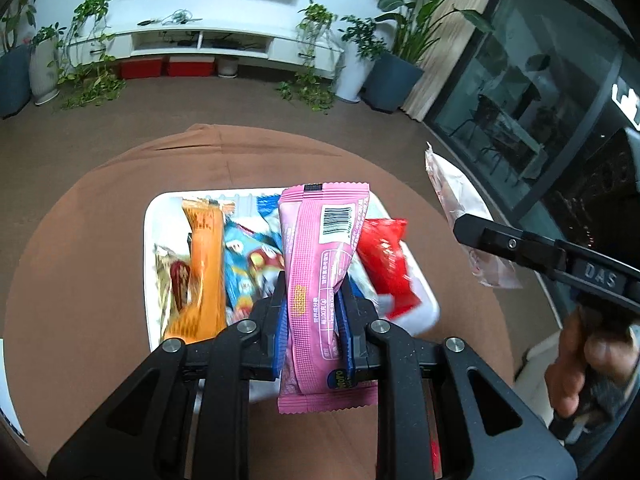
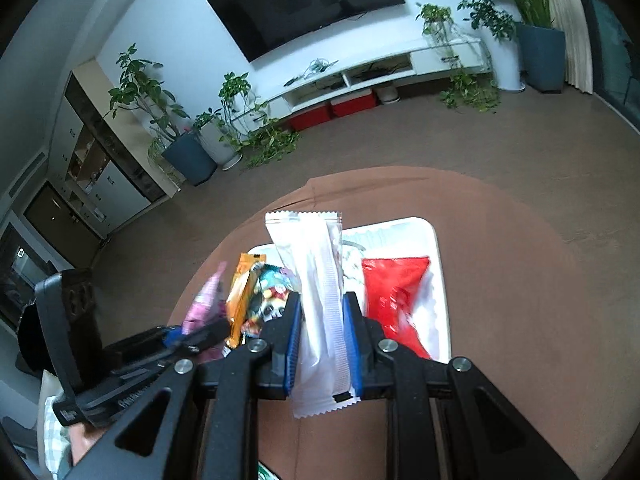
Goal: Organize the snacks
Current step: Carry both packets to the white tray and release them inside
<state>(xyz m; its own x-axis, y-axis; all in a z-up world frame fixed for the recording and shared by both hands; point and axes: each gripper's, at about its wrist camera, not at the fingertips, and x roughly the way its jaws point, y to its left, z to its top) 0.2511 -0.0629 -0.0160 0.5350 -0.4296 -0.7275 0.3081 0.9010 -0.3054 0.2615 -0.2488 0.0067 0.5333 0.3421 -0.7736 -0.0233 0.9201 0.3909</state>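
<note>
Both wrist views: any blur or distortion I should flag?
Left wrist view: snacks in the white tray are motion-smeared, while the pink packet held in the left gripper stays sharp. Right wrist view: red packet slightly blurred; fisheye bends the room edges.

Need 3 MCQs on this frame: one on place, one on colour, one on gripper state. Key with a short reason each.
1. Where does the red packet lie?
A. in the white tray
B. on the floor
C. on the TV shelf

2. What colour is the packet in the left gripper?
A. green
B. pink
C. black

3. What state is the right gripper in?
A. open and empty
B. shut on an orange packet
C. shut on the white packet

Key: 1 A, it rests inside the tray's rim at the right side. 2 B, the pink packet with a barcode sits between the blue pads. 3 C, both pads press the white packet's sides.
</note>
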